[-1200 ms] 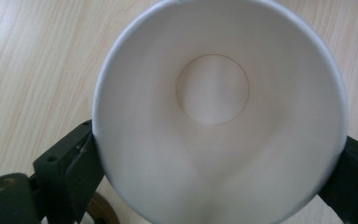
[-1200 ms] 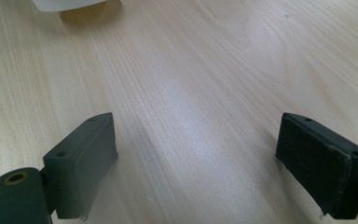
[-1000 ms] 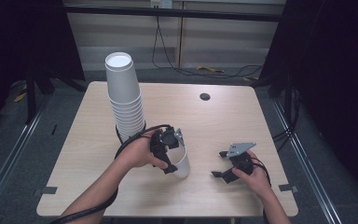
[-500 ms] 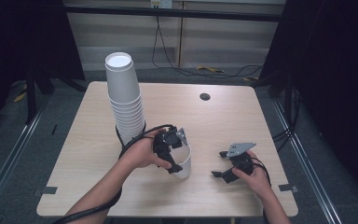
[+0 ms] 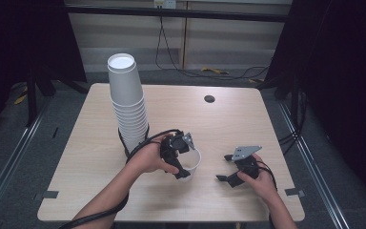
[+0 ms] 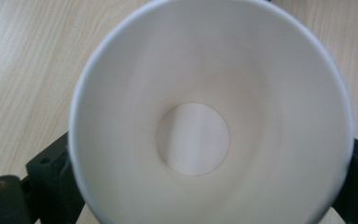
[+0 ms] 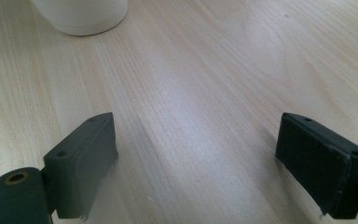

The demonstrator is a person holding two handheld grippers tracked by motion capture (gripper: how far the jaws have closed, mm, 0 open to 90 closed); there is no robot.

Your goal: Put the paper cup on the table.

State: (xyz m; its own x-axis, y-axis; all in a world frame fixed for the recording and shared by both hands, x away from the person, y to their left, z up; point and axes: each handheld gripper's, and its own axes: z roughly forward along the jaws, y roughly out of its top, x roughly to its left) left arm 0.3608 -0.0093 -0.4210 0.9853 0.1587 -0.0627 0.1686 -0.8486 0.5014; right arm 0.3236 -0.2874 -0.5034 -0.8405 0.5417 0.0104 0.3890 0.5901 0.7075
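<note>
Your left gripper (image 5: 183, 164) stands over the single white paper cup (image 5: 190, 164) at the near middle of the table (image 5: 228, 124), one jaw on each side of the cup's wall. In the left gripper view the cup's open mouth (image 6: 209, 121) faces the camera and the black jaws sit at its two sides. The jaws have just been closing a little with the cup between them; they look to be pressing on its wall, though the contact itself is hard to make out. The cup stands upright on the table, just beside the tall stack of cups (image 5: 128, 109). Your right gripper (image 5: 226, 167) rests low over the wood, well apart from the cup, its jaws spread wide with nothing between them.
</note>
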